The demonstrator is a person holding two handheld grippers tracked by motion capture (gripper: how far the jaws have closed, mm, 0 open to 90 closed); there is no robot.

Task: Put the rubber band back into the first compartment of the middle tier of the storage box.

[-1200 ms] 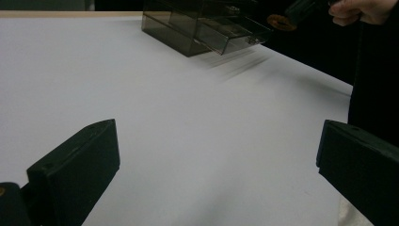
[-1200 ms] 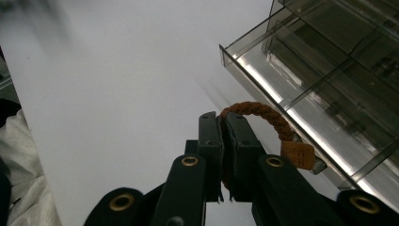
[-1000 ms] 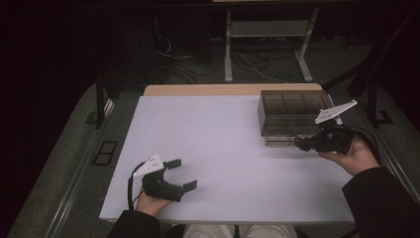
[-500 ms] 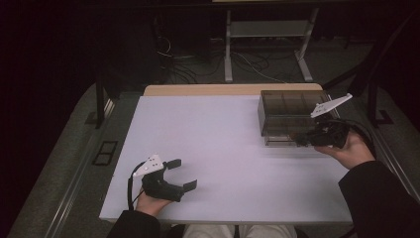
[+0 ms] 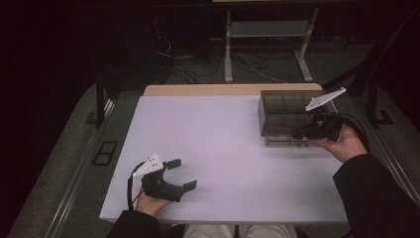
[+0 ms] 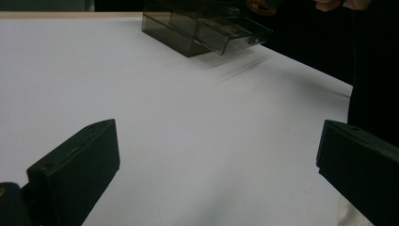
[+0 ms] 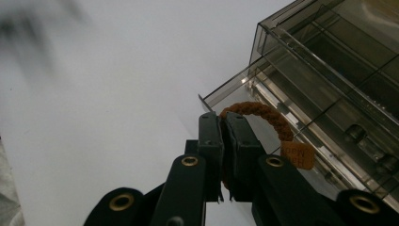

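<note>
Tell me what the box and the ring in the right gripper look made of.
Box: smoky see-through plastic, glossy; the dividers show through its walls. Ring: brown braided cord or leather, matte, with a twisted weave and a tan tag; which one is unclear.

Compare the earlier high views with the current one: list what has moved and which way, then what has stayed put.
The right gripper, shut on a braided orange-brown loop with a small tag, has moved up the high view, toward the far edge, along the smoky clear plastic drawer box. The left gripper stays open and resting on the white table; the box has not moved.
</note>
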